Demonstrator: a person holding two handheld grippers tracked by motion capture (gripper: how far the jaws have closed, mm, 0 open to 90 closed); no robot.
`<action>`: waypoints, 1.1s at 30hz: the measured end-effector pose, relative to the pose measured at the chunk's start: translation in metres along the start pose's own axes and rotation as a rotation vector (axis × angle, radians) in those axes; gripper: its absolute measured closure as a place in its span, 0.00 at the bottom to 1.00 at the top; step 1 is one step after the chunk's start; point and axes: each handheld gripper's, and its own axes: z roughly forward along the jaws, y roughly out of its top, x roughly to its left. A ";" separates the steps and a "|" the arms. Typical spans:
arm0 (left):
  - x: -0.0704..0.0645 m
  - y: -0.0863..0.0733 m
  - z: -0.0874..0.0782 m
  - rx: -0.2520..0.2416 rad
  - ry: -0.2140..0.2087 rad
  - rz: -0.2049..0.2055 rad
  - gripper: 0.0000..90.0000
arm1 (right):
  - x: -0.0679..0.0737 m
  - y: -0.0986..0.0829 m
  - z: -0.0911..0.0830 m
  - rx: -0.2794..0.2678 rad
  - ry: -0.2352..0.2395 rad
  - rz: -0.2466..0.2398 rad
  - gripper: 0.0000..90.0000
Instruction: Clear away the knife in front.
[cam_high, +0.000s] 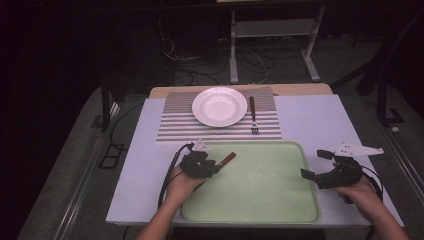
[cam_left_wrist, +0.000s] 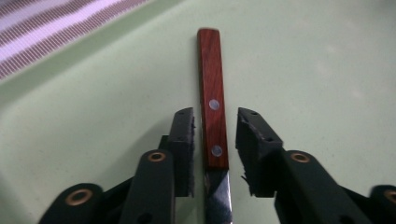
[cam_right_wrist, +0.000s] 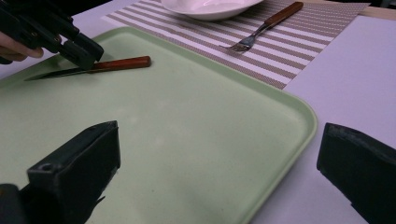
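Note:
A knife (cam_high: 227, 159) with a red-brown wooden handle lies on the pale green tray (cam_high: 260, 185) near its far left corner. My left gripper (cam_high: 212, 165) is open, its jaws straddling the knife (cam_left_wrist: 212, 102) where handle meets blade, with a small gap on each side. In the right gripper view the knife (cam_right_wrist: 121, 63) lies flat under the left gripper (cam_right_wrist: 77, 49), blade pointing back under the hand. My right gripper (cam_high: 315, 163) stands wide open at the tray's right edge, with nothing between its jaws (cam_right_wrist: 219, 135).
Beyond the tray, a striped placemat (cam_high: 175, 125) carries a white plate (cam_high: 219, 106) and, to its right, a wooden-handled fork (cam_high: 253, 117) with tines toward me. White table surface (cam_high: 320, 120) flanks the tray. Dark floor and cables lie beyond.

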 end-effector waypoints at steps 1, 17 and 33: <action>0.000 0.002 -0.001 -0.012 -0.008 0.001 0.73 | 0.000 0.000 0.000 0.000 0.000 0.001 0.00; -0.009 0.024 0.035 0.048 -0.074 0.096 0.99 | -0.001 0.000 0.001 0.000 0.001 0.003 0.00; -0.001 -0.001 0.012 0.055 -0.067 0.055 0.99 | -0.001 0.000 0.001 0.002 -0.001 0.008 0.00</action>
